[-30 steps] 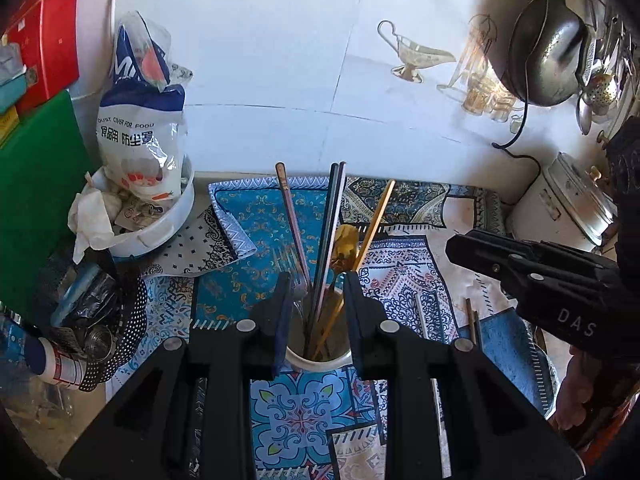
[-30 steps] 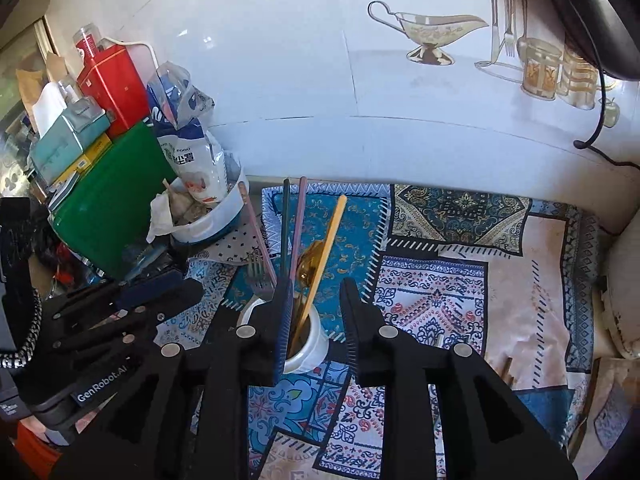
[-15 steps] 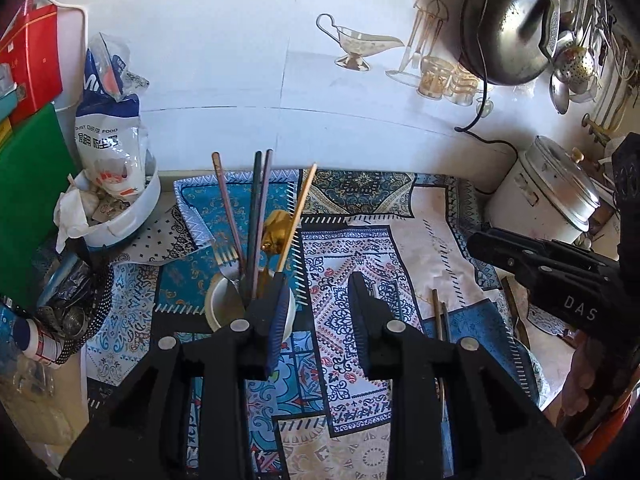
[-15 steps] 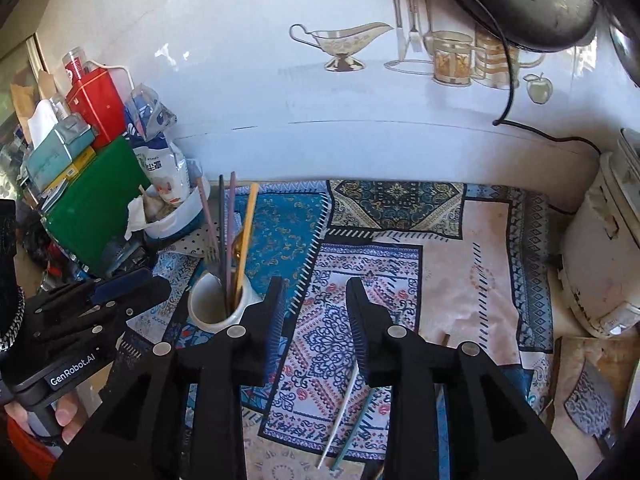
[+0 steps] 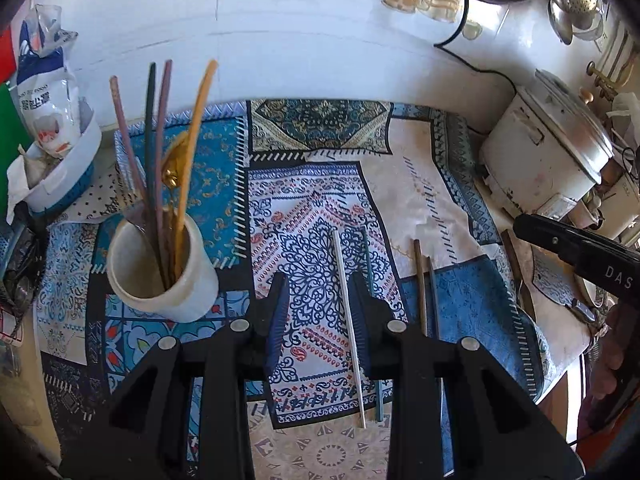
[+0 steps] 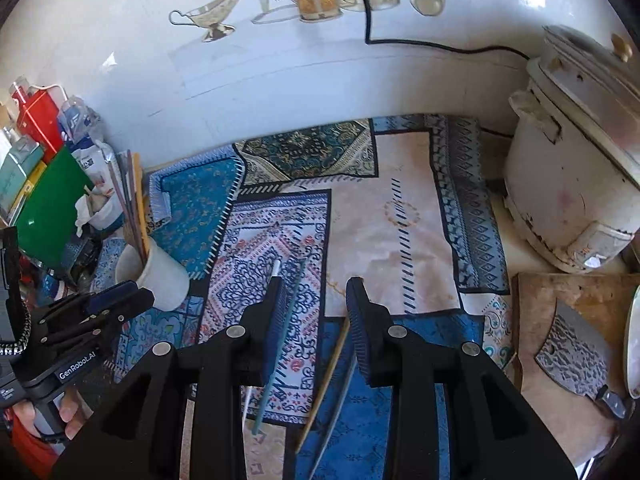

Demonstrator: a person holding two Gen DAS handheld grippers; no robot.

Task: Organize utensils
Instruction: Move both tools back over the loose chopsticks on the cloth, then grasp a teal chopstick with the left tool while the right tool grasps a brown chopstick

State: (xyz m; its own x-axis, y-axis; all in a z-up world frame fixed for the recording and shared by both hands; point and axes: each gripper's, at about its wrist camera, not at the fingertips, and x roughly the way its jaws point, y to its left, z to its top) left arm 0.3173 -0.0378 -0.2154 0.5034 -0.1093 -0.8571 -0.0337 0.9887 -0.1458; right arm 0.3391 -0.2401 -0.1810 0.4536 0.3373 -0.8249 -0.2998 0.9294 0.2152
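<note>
A white cup (image 5: 160, 276) at the left holds several chopsticks, a fork and a gold spoon; it also shows in the right wrist view (image 6: 154, 274). Loose on the patterned cloth lie a white chopstick (image 5: 348, 320), a teal one (image 5: 370, 268) and a brown and grey pair (image 5: 420, 288). My left gripper (image 5: 320, 312) is open and empty above the white chopstick. My right gripper (image 6: 316, 316) is open and empty above the cloth, with the teal chopstick (image 6: 280, 344) by its left finger and the brown one (image 6: 324, 380) between the fingers, lower down.
A rice cooker (image 6: 568, 168) stands at the right, with a cleaver (image 6: 576, 356) on a board in front of it. A bowl with a food bag (image 5: 52, 128) and a green board (image 6: 48, 208) crowd the left. A tiled wall (image 5: 280, 40) is behind.
Both grippers have swung right, away from the cup, and dropped toward the loose chopsticks on the cloth. Both stay open and empty.
</note>
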